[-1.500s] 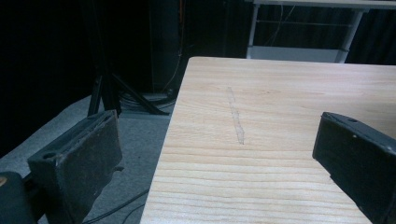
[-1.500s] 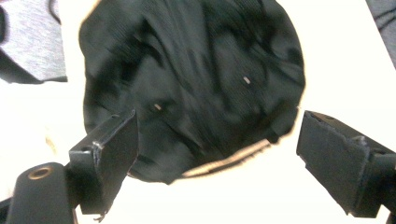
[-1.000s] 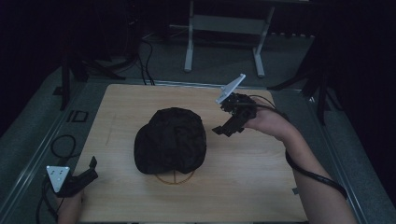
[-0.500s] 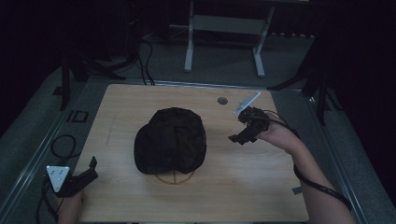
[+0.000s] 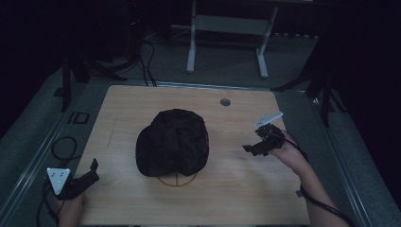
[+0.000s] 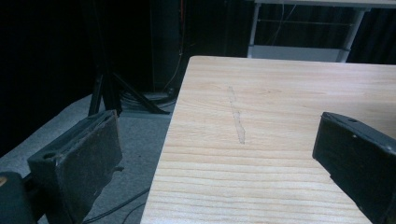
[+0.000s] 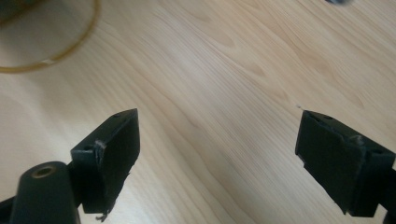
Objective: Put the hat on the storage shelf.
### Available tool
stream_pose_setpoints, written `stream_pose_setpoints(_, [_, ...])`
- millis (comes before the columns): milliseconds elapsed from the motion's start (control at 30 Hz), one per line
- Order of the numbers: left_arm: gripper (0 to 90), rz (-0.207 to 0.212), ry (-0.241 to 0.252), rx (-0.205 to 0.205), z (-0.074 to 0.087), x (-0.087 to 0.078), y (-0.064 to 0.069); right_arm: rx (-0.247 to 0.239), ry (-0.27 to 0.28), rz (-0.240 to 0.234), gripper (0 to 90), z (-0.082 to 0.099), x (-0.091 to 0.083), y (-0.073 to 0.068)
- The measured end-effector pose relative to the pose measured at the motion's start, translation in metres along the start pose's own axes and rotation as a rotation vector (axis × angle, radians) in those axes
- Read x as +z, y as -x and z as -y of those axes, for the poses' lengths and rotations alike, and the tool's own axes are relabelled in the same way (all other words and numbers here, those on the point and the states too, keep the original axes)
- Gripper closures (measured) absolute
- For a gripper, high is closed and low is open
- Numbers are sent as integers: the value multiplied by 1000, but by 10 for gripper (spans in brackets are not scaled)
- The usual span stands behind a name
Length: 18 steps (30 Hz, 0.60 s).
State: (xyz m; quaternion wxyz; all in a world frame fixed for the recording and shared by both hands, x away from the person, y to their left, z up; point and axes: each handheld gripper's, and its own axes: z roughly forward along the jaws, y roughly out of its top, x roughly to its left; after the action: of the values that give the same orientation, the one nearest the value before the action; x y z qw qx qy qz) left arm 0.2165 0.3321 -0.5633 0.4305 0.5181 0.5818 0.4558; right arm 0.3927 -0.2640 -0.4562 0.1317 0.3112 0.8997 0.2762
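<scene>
On the wooden table, near its middle, lies a black cap, crown up and rounded. It rests over a thin yellow ring drawn on the wood; only the ring's near arc and some spoke lines show below the cap's edge. What lies under the cap cannot be told.

To the cap's right, apart from it, the right gripper is held low over bare wood, its jaws pointing toward the cap. In the right gripper view its jaws stand wide apart with nothing between them, only wood grain beneath, and an arc of the yellow ring curves at the upper left.

At the near left corner, well apart from the cap, the left gripper rests by the table's edge, its grey plate facing up. In the left gripper view its jaws are spread wide and empty, one over the floor beside the table, the other over the wood.

A small dark hole sits near the far edge.
</scene>
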Motion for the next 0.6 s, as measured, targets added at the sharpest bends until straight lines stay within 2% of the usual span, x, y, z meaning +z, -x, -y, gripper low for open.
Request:
stream_pose_setpoints(67, [18,0,1,2,0,0,0,32,7,5,137,12,3,3])
stream_pose_setpoints(133, [18,0,1,2,0,0,0,44,13,11,137,18,4,5])
stream_pose_setpoints(167, [18,-1,1,3,0,0,0,68,23,19,137,27,5,7])
stream_pose_setpoints(433, [18,-3,2,4,0,0,0,162,68,76,133,68,11,14])
stream_pose_setpoints(533, [18,-3,1,4,0,0,1,198,97,109,131,82,12,15])
stream_pose_setpoints(600, [18,-3,2,5,0,0,0,214,121,151,130,90,12,14])
